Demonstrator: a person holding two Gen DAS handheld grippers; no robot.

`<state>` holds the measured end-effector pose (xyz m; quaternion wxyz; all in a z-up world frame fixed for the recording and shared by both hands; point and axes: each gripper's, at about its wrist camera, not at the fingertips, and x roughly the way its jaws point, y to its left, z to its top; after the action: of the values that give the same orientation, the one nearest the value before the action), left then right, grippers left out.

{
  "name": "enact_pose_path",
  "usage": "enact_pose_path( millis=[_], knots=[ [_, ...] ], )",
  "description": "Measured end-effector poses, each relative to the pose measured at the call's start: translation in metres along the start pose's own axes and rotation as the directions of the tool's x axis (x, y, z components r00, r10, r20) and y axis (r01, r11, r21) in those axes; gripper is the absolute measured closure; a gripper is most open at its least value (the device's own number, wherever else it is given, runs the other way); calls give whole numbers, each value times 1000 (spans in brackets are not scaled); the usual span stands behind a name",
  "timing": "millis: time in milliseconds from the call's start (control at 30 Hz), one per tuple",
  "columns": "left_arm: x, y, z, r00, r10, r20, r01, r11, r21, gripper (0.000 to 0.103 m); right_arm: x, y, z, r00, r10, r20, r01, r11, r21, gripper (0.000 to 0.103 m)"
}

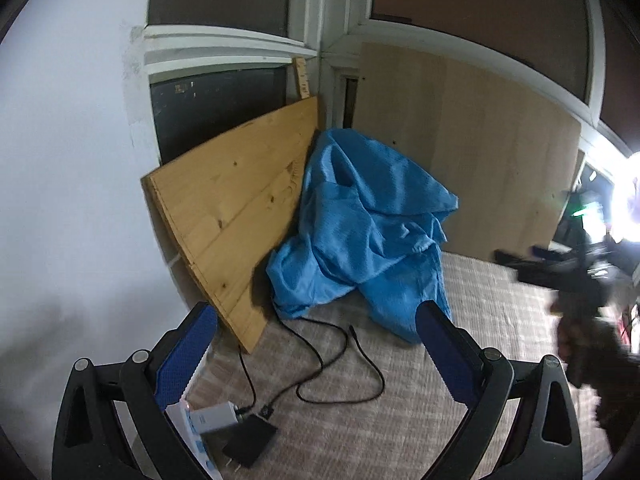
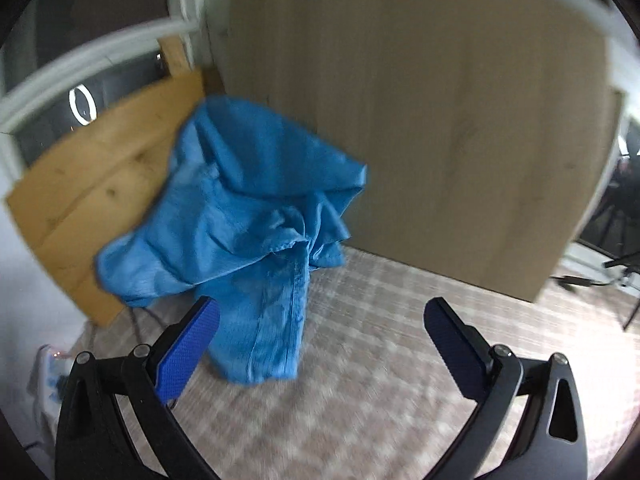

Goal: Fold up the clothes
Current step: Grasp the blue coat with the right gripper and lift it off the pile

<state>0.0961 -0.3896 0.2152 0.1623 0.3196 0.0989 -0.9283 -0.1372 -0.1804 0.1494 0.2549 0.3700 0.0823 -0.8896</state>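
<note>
Cloth (image 1: 360,220) of bright blue sits in a rumpled heap at the far corner of the bed (image 1: 400,400); it is not folded flat; it is bunched up, with its top leaning on the boards behind it and one long part hanging down toward the front. It likely stays up like that because the corner props it.

Both tools point at the heap; neither one touches it. The left tool (image 1: 320,324) is spread wide and holds nothing; in its own view the blue cloth shows just past its right finger. The right tool (image 2: 320,320) is spread wide too and holds nothing; the hanging part of the cloth (image 2: 260,240) shows between its fingers, nearer the left one. The right view is blurry, so small things there are hard to tell.

The bed has a pale cover with a faint check pattern. A black cable (image 1: 320,360) curls across it in front of the cloth and runs to a small black plug (image 1: 250,442) near the left tool. A yellow wooden board (image 1: 232,208) leans to the left of the heap; a bigger pale board (image 1: 480,160) stands behind it. Window frames (image 1: 224,44) painted white sit above; a plain white wall (image 1: 72,160) is on the left; a very bright light (image 1: 628,196) glows at the far right.
</note>
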Motion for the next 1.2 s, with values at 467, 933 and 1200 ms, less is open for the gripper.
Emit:
enact_pose_path(
  millis=[467,933,1200],
  knots=[
    [52,3,8,993,81,-85,-82,997,0,3,198,38,30,972,180,-150,-191,980,-63,26],
    [39,-1,6,994,85,-66,-83,996,34,3,-65,14,-7,942,264,207,-237,961,-145,94],
    [32,-18,-1,997,23,-69,-17,995,100,3,-257,-92,-127,967,120,225,-146,984,105,94]
  ],
)
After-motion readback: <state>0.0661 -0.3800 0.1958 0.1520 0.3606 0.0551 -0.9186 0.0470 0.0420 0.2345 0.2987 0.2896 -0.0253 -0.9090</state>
